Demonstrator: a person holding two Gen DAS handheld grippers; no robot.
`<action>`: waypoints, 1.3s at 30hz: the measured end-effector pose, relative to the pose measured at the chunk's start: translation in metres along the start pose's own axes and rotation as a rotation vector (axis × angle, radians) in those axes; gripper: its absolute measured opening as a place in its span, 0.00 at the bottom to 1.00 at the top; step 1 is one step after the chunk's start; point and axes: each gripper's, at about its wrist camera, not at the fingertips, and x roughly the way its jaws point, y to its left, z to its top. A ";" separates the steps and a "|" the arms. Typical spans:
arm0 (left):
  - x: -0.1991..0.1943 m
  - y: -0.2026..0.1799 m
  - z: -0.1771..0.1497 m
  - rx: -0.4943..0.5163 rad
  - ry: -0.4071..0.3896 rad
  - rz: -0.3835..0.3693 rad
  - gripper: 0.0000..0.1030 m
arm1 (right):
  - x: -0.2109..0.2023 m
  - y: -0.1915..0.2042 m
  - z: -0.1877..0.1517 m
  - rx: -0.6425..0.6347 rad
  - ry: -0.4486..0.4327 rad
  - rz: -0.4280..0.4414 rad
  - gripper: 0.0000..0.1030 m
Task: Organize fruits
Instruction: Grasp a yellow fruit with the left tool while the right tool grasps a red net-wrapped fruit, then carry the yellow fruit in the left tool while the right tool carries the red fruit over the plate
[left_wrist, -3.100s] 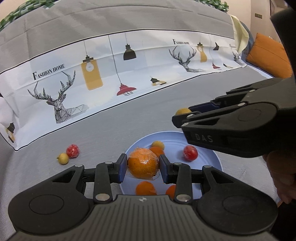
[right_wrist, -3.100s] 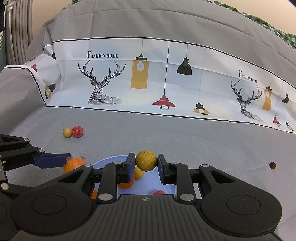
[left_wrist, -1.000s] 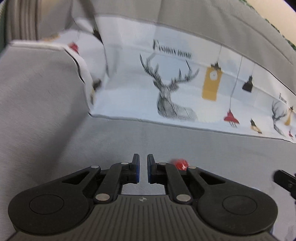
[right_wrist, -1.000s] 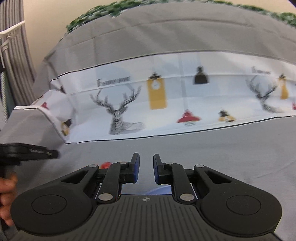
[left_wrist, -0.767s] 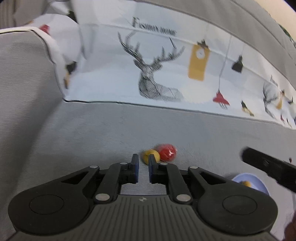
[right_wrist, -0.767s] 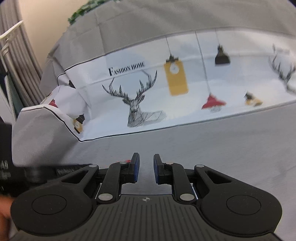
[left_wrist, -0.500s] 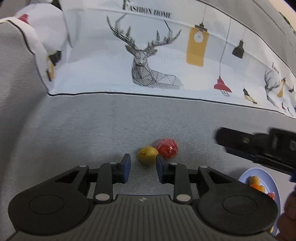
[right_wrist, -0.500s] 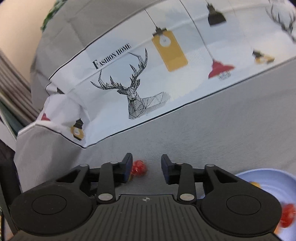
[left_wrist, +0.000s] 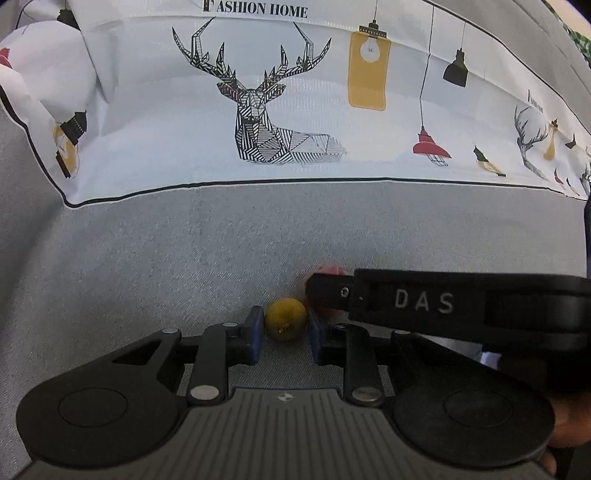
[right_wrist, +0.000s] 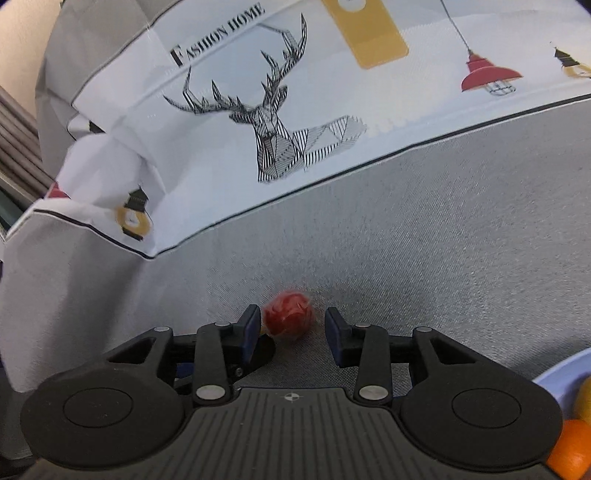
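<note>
A small yellow fruit (left_wrist: 286, 319) lies on the grey cloth between the fingertips of my left gripper (left_wrist: 285, 329). Its jaws are closing and the pads stand just short of pressing on it. Right beside it sits a red fruit (right_wrist: 288, 314), between the fingertips of my open right gripper (right_wrist: 291, 328), close to the left pad with a clear gap on the right. In the left wrist view a right-gripper finger (left_wrist: 369, 297) crosses from the right and hides most of the red fruit (left_wrist: 328, 269).
A blue plate (right_wrist: 554, 373) with an orange (right_wrist: 570, 446) and a yellow fruit lies at the lower right. A white cloth (left_wrist: 295, 110) printed with deer and lamps rises behind the grey surface (left_wrist: 184, 258). A person's hand (left_wrist: 565, 424) holds the right gripper.
Three seconds ago both grippers held fruit over the plate. A second ago both were shut and empty. They have since come down to the yellow and red fruits and parted their jaws around them.
</note>
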 end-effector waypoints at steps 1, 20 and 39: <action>0.000 0.001 0.000 -0.002 0.001 -0.004 0.27 | 0.000 0.001 0.000 -0.010 -0.001 -0.004 0.40; -0.050 -0.002 -0.008 -0.045 -0.100 0.142 0.26 | -0.058 0.013 0.000 -0.118 -0.159 -0.015 0.30; -0.182 -0.060 -0.071 -0.016 -0.288 0.030 0.27 | -0.300 -0.054 -0.076 -0.119 -0.466 -0.165 0.30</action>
